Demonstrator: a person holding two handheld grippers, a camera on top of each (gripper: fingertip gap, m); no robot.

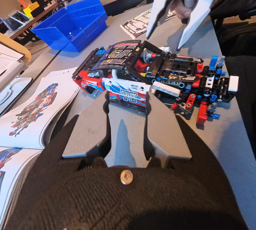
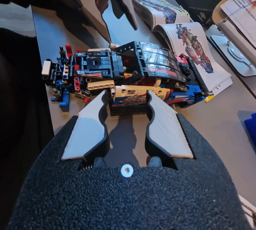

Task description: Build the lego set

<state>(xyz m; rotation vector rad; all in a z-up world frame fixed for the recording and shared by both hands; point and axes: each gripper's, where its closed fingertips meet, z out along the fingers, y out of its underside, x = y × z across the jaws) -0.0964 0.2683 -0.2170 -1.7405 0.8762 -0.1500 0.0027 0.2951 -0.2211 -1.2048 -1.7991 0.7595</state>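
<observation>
A partly built lego race car (image 1: 138,73) lies on the grey table (image 1: 124,133). It has a black roof, red, white and blue side panels, and a bare front frame of black, red and blue pieces. My left gripper (image 1: 126,95) is open, its tips flanking the car's near side panel. My right gripper (image 2: 126,93) is open, its tips flanking the opposite side panel of the car (image 2: 131,70). Each gripper also shows beyond the car in the other view: the right gripper (image 1: 163,43) and the left gripper (image 2: 123,34) hover just above the table.
An open instruction booklet (image 1: 41,105) lies beside the car's rear and also shows in the right wrist view (image 2: 194,45). A blue bin (image 1: 72,25) holding a few small pieces and a sticker sheet (image 1: 138,25) lie farther back. The car's bare front frame lies near the table edge (image 2: 41,70). Across from one pair of fingers to the other is roughly 11 centimeters.
</observation>
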